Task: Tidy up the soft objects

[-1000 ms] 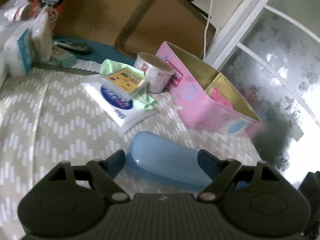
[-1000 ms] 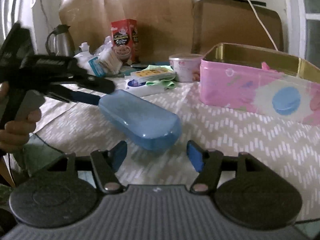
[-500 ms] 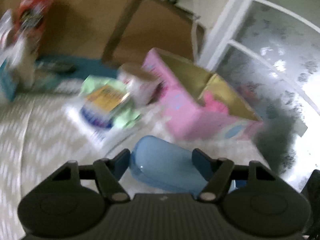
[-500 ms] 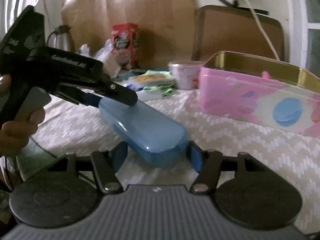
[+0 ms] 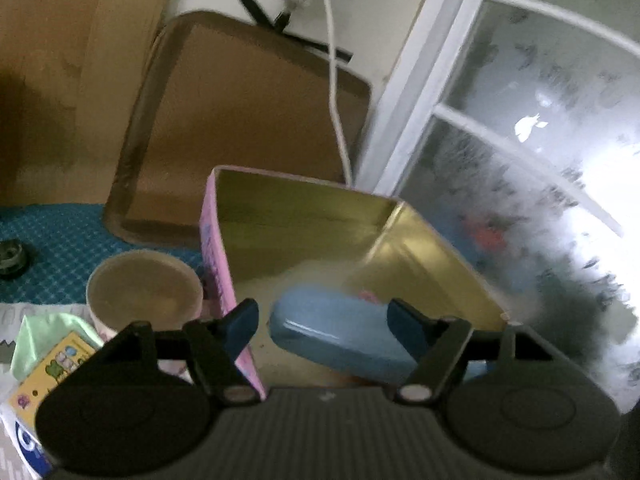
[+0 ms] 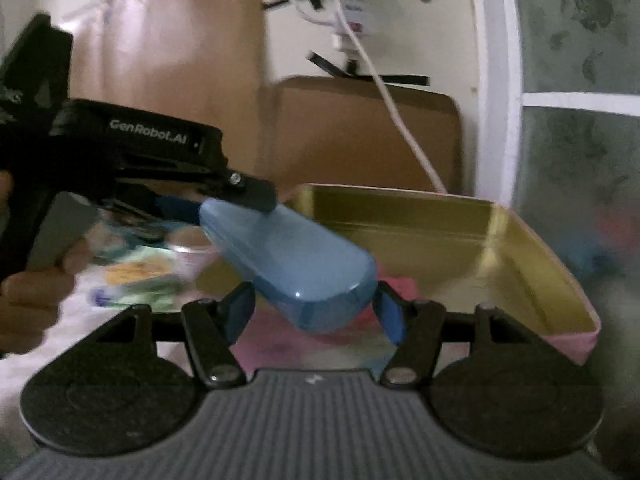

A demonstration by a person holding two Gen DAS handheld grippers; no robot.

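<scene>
A light blue oblong case (image 5: 344, 336) (image 6: 292, 268) hangs in the air over the open pink tin (image 5: 304, 216) (image 6: 400, 216), which is gold inside. My left gripper (image 5: 322, 326) holds one end and my right gripper (image 6: 314, 308) holds the other end. In the left wrist view there is a small gap between the left finger (image 5: 240, 324) and the case. The left gripper also shows in the right wrist view (image 6: 240, 196), clamped on the case's far end. Pink soft things (image 6: 396, 284) lie on the tin's floor.
A round cup (image 5: 144, 292) stands left of the tin. A yellow packet on green cloth (image 5: 52, 360) lies on the patterned tablecloth. A brown tray (image 5: 240, 128) leans on the wall behind, with a white cable (image 5: 336, 112). A frosted window (image 5: 520, 160) is on the right.
Both grippers have lifted the blue case off the tablecloth and carried it right, to above the open pink tin. The right gripper closed on its near end.
</scene>
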